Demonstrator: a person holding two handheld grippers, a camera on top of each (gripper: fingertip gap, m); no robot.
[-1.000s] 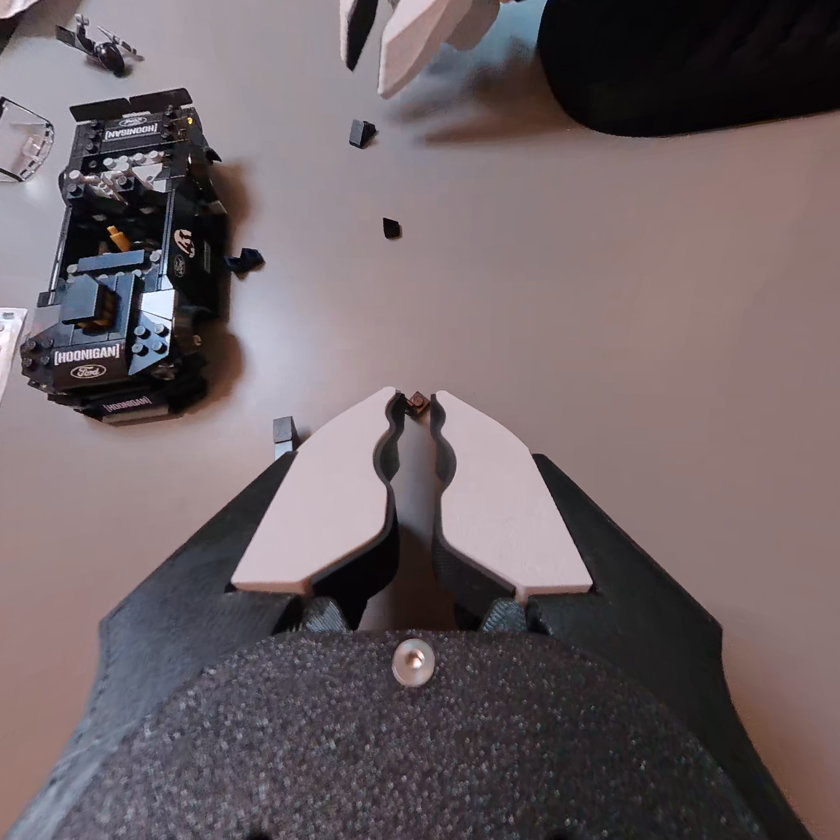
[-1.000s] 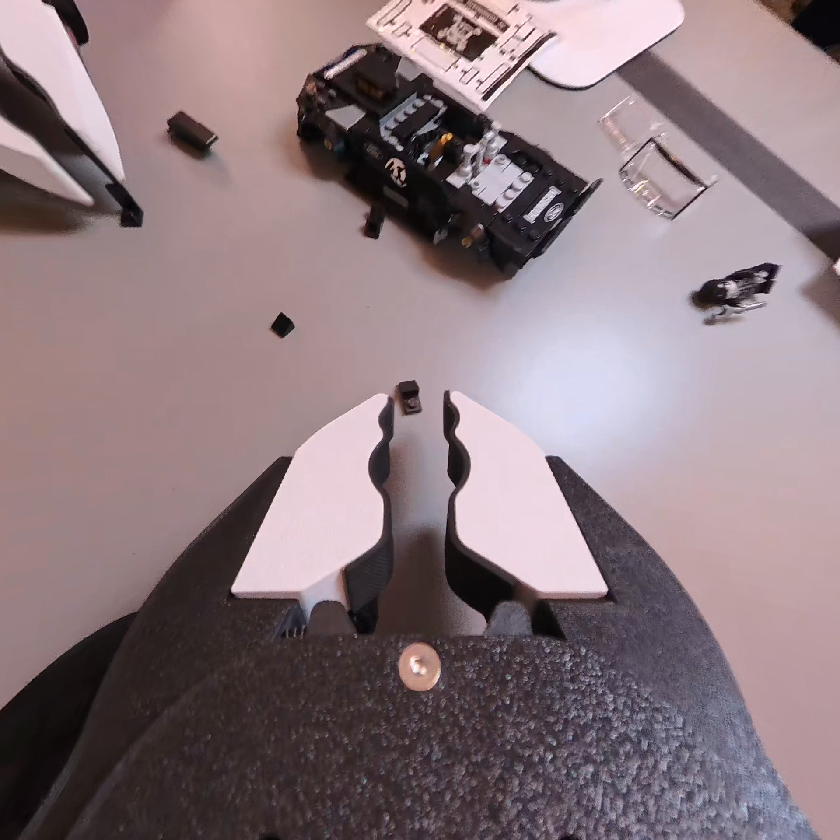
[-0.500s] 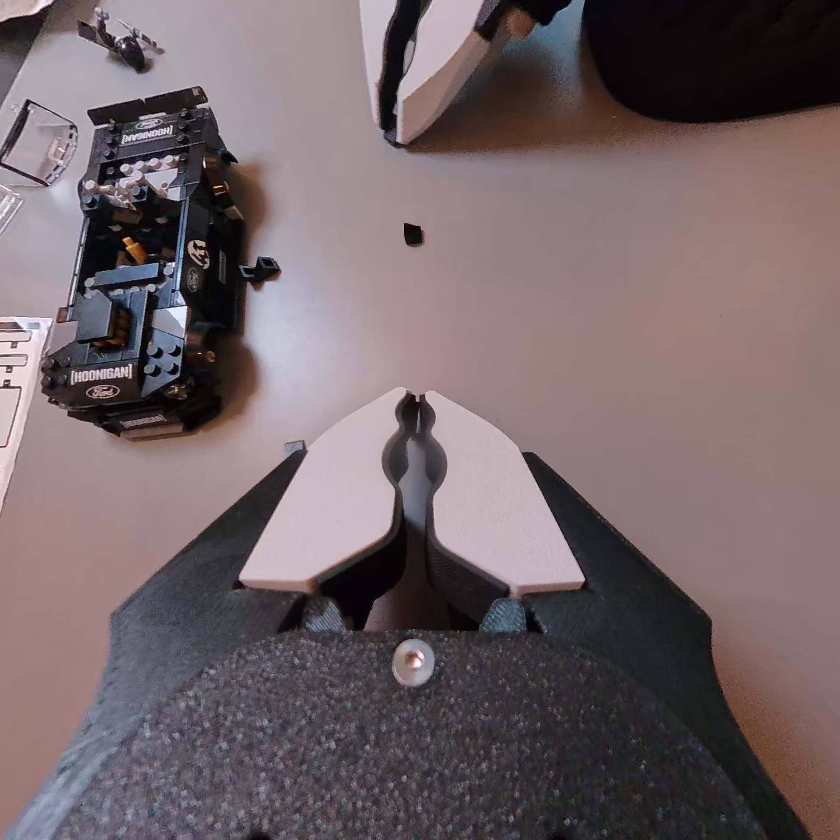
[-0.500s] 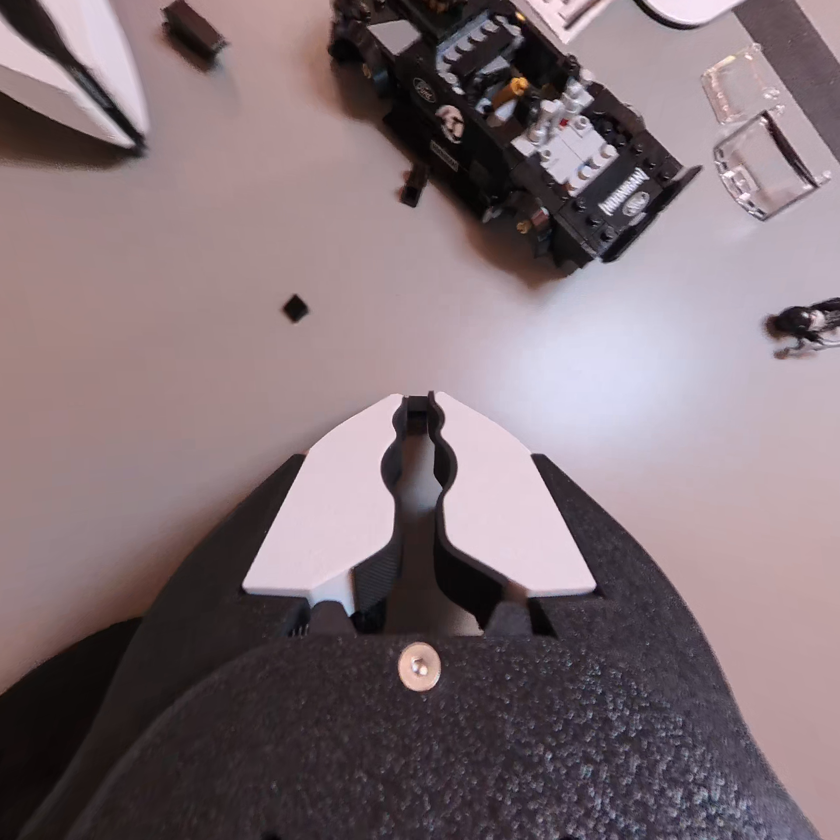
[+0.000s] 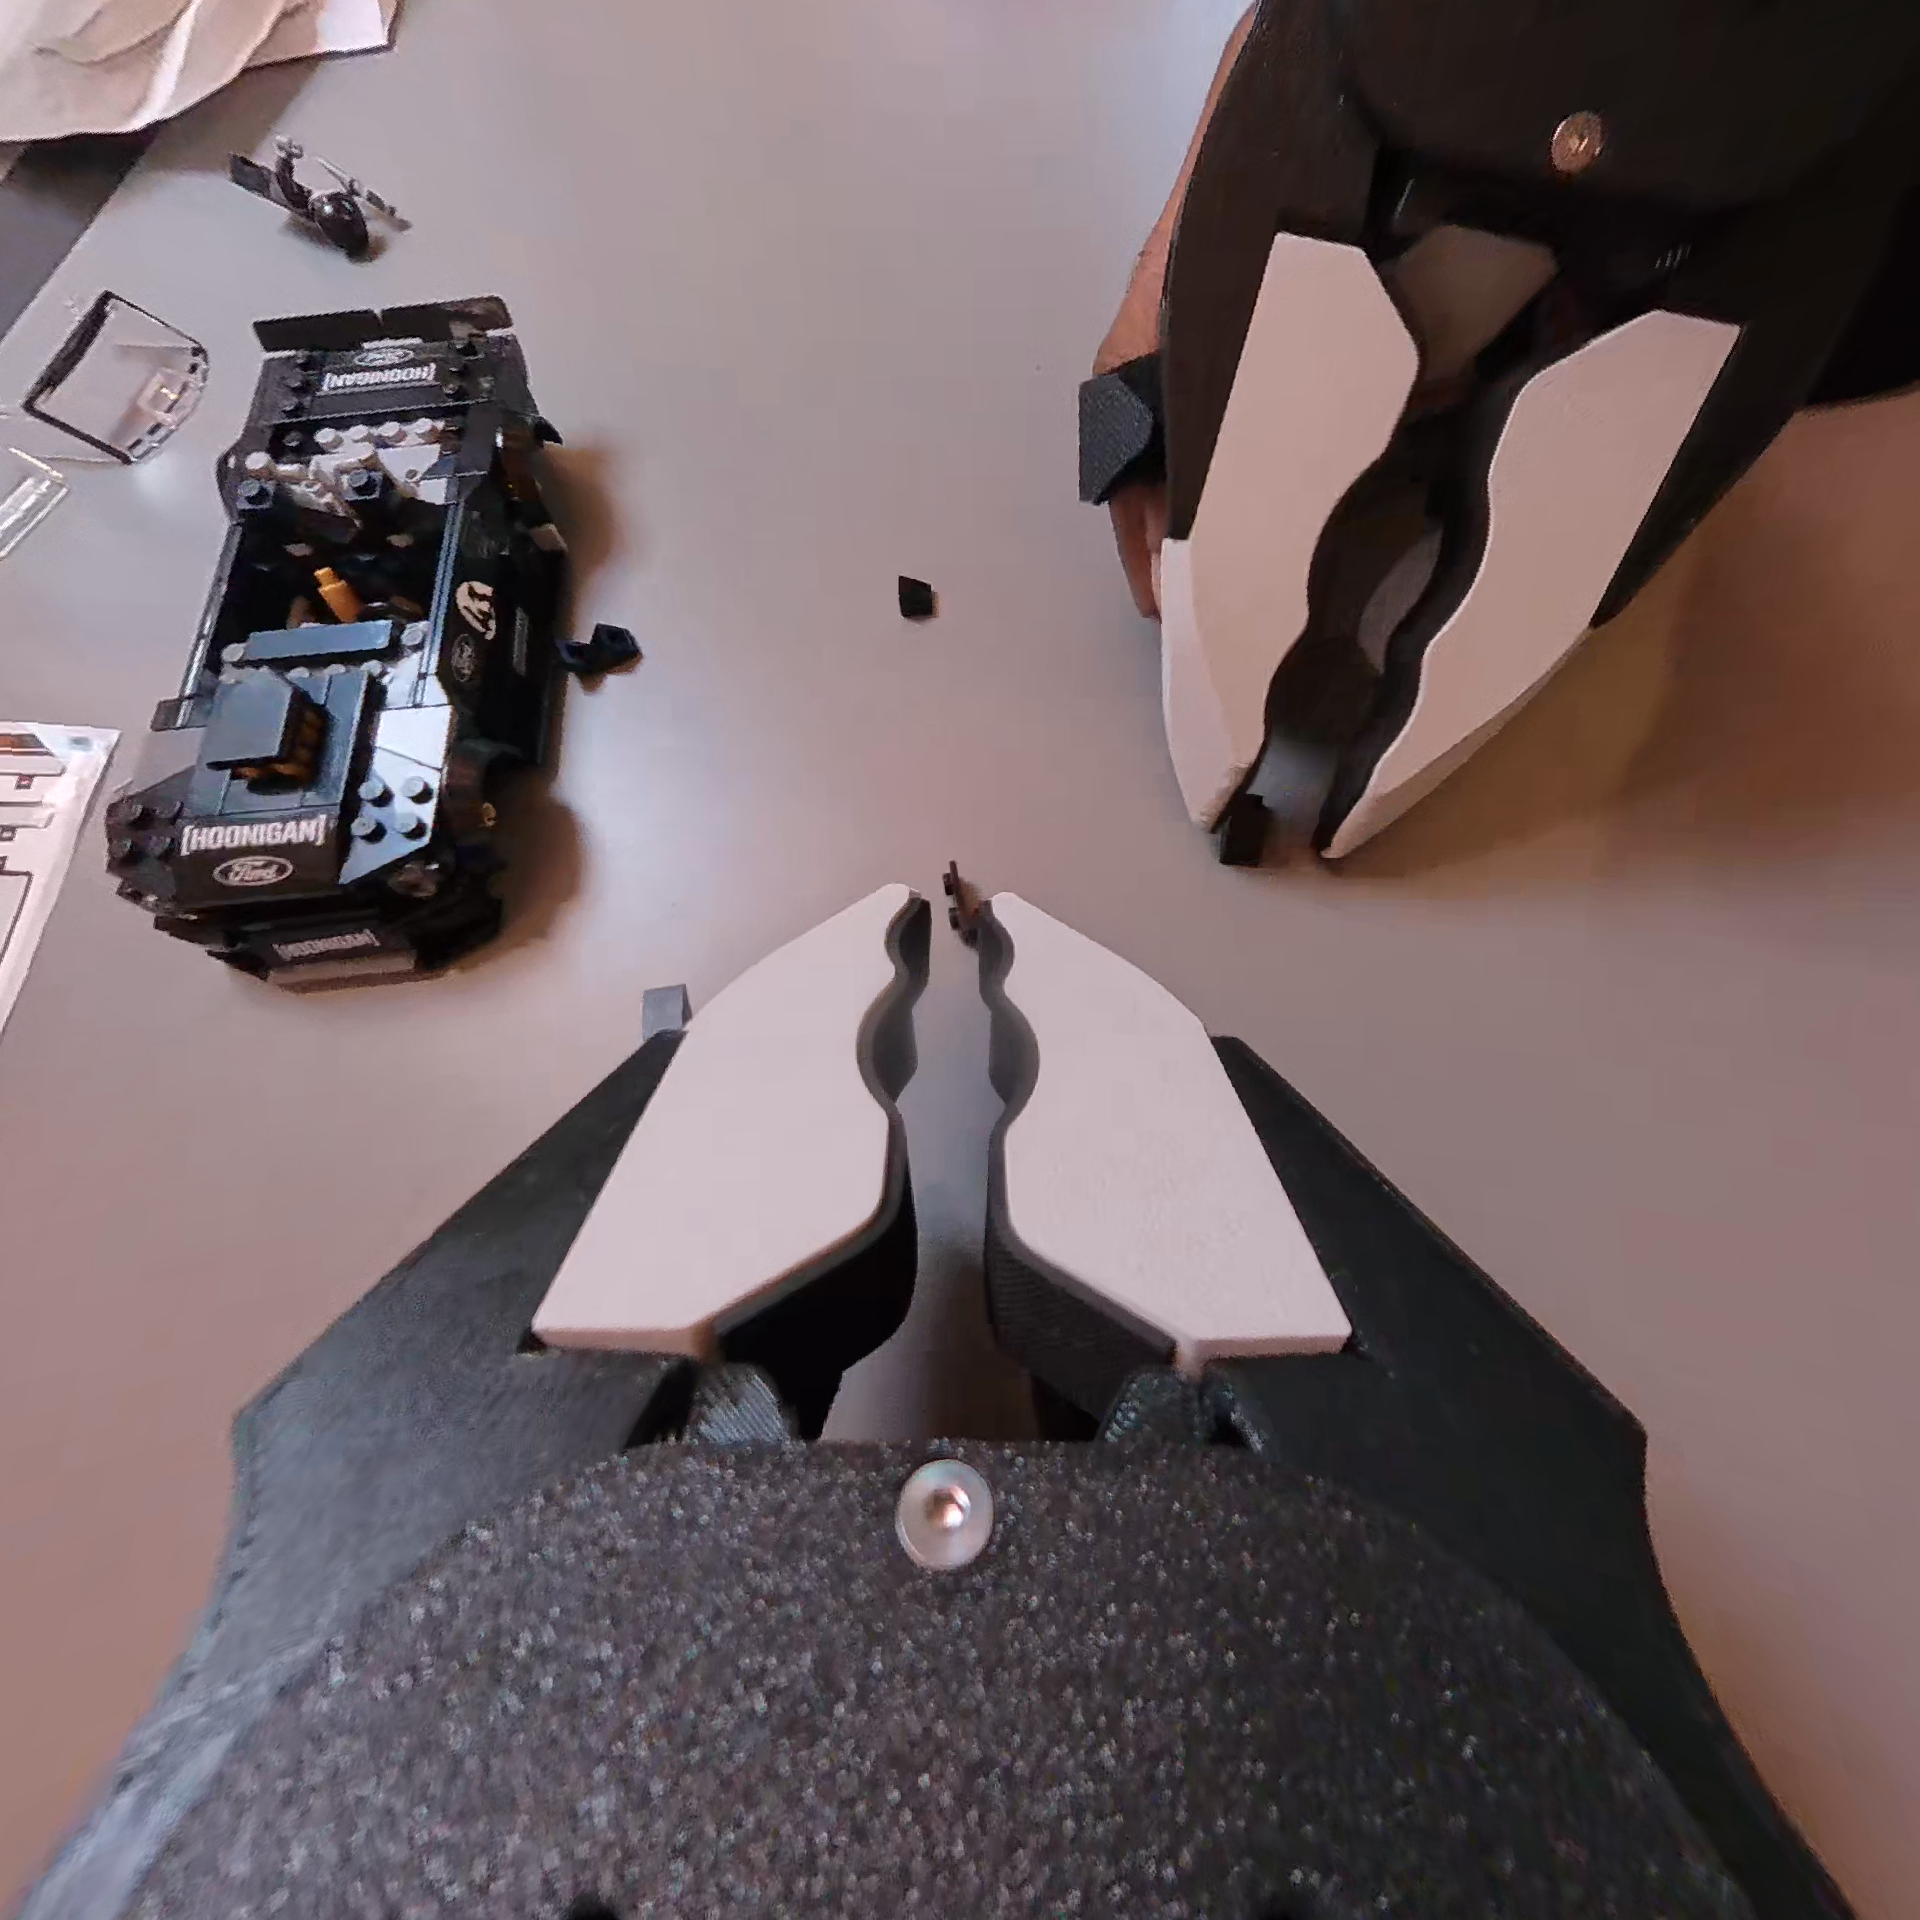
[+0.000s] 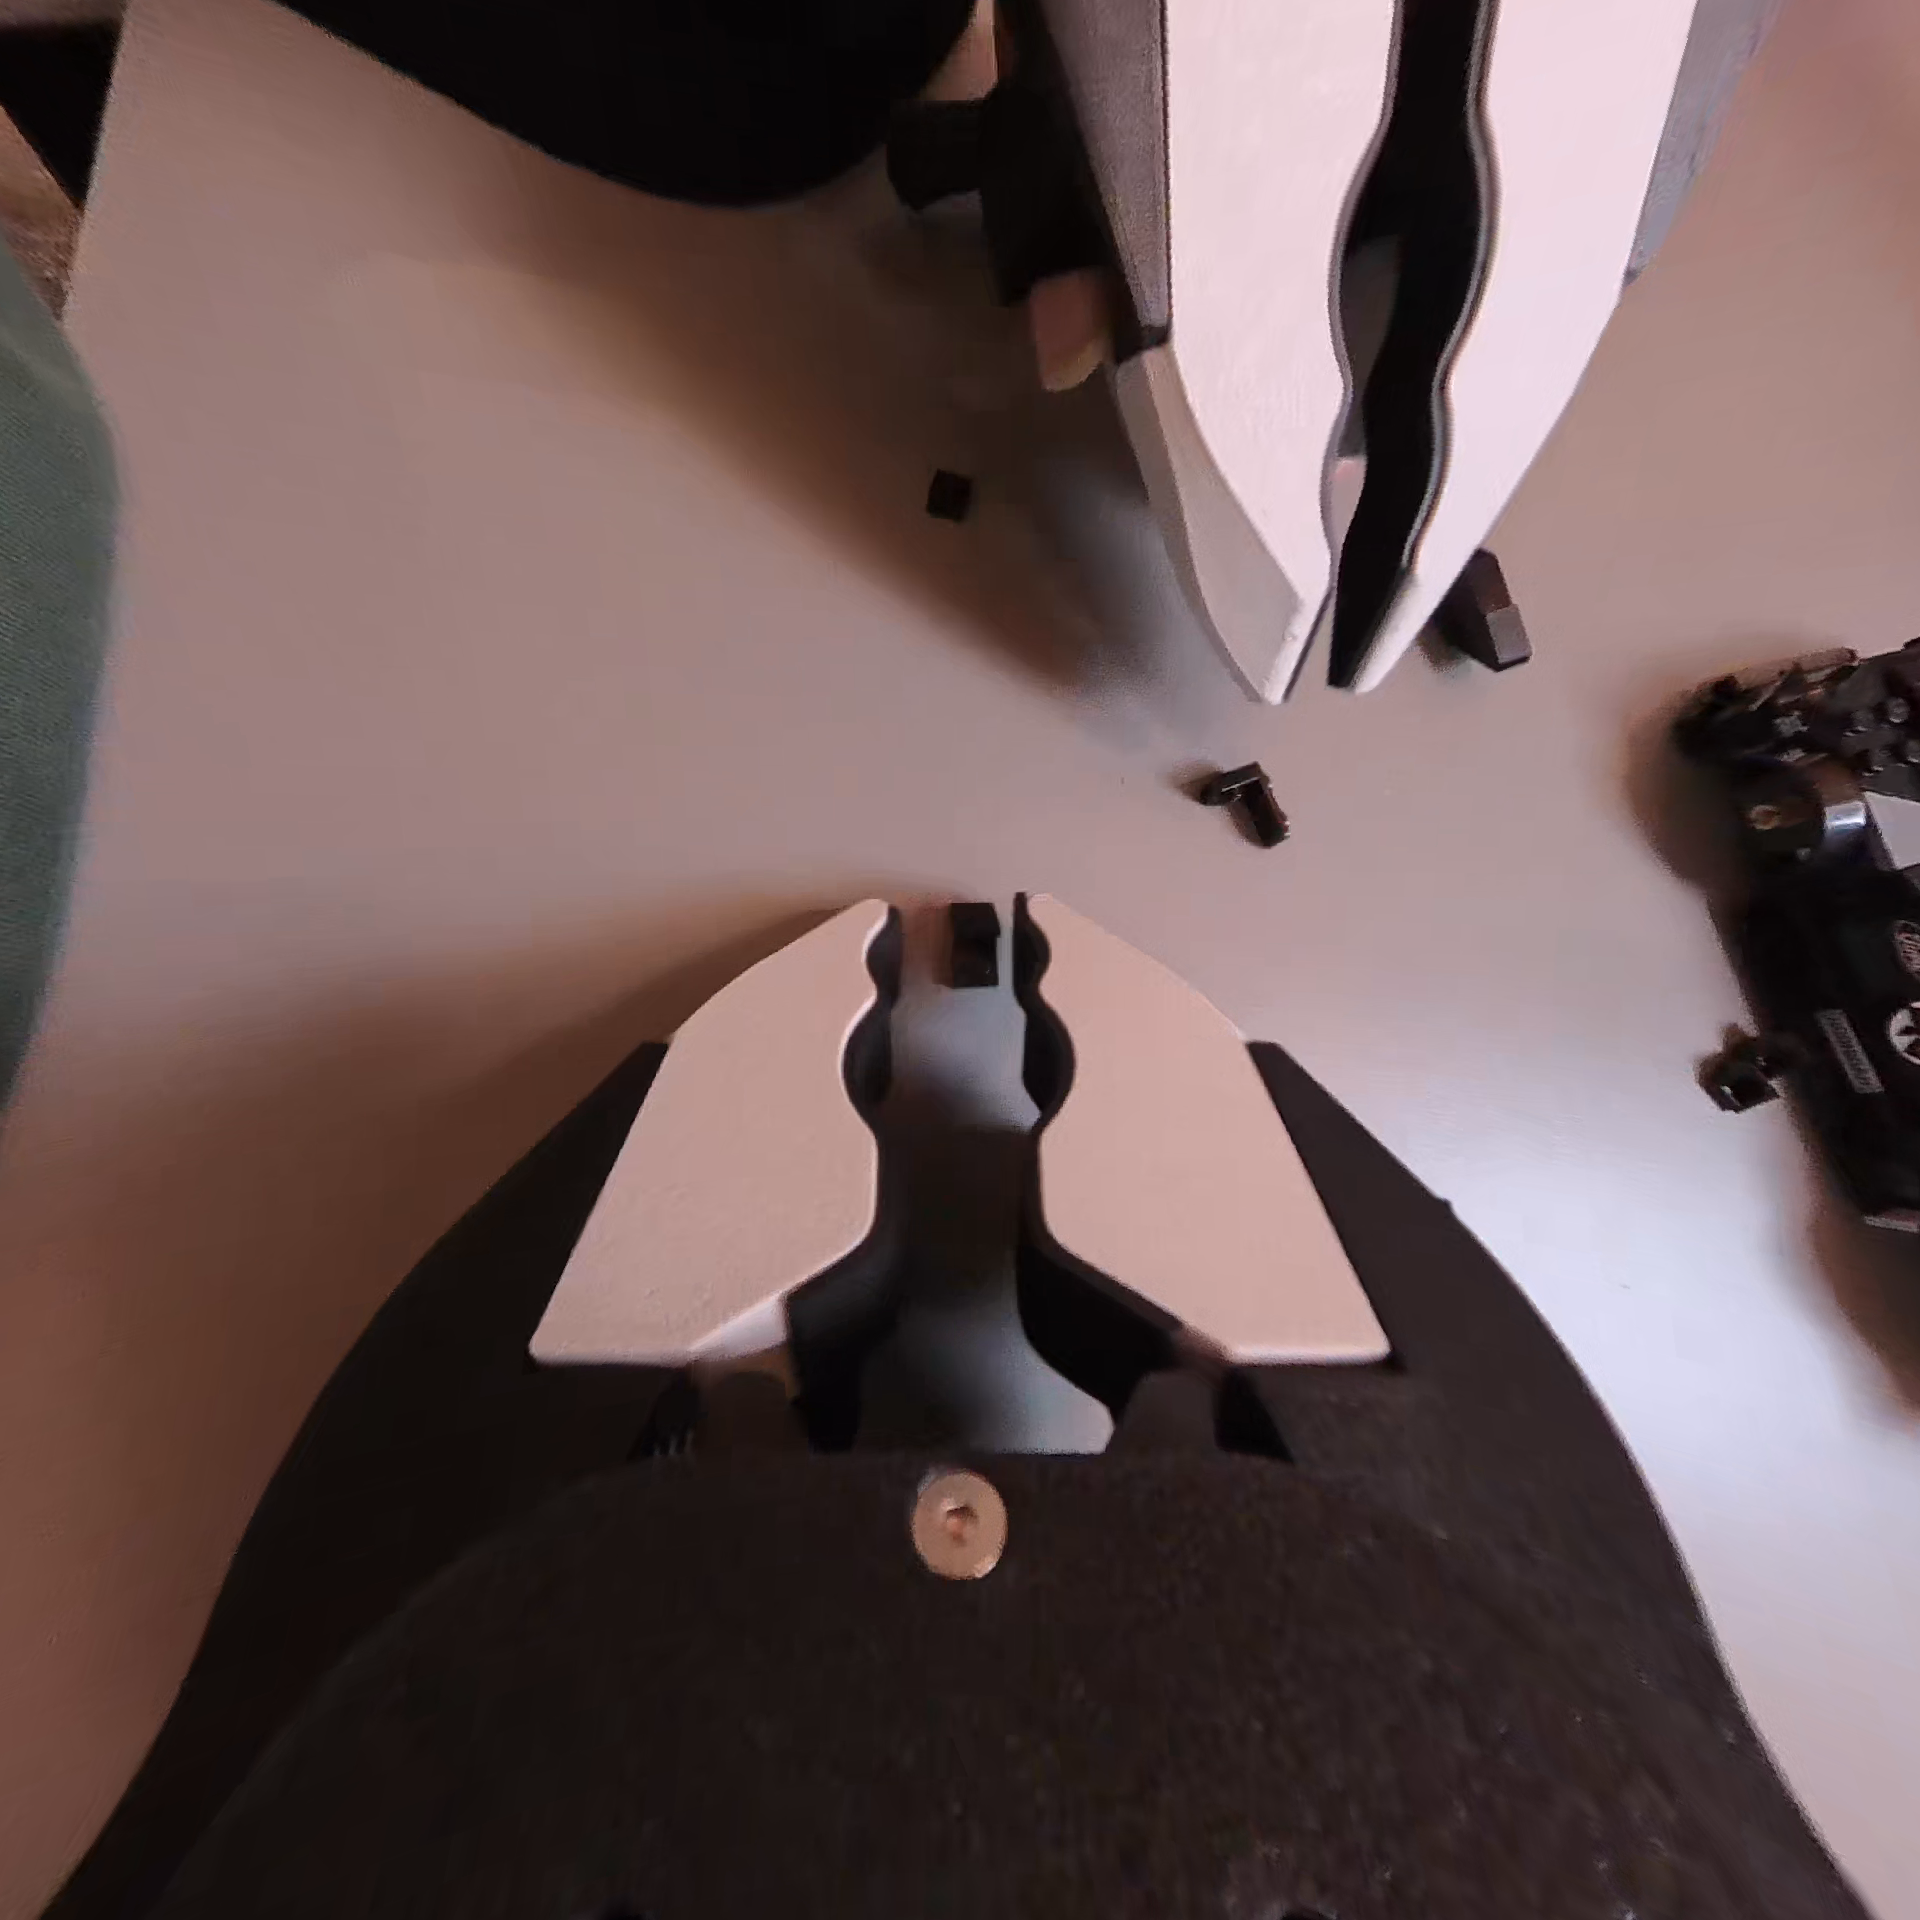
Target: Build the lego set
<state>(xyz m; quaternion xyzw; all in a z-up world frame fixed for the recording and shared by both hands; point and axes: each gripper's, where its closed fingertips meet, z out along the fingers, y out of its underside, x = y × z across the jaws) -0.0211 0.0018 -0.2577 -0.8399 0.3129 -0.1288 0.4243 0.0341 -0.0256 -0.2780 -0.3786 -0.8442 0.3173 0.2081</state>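
The black toy car point(image 5: 353, 644) lies on the grey table point(image 5: 790, 343), its long axis running toward the far edge. A loose black brick point(image 5: 914, 600) sits between it and the right gripper point(image 5: 1283, 826), whose jaws are narrowly parted, a small black piece point(image 6: 972, 940) between them. The left gripper point(image 5: 954, 906) is narrowly parted, a tiny piece point(image 5: 961, 906) against one finger. A clear windscreen point(image 5: 120, 390) lies beyond the car.

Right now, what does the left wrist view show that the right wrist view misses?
Only left wrist: clear windscreen parts, a printed sheet, a small figure. Only right wrist: green cloth at the left edge. Both: the left tool, the right tool, the car, a loose black piece.
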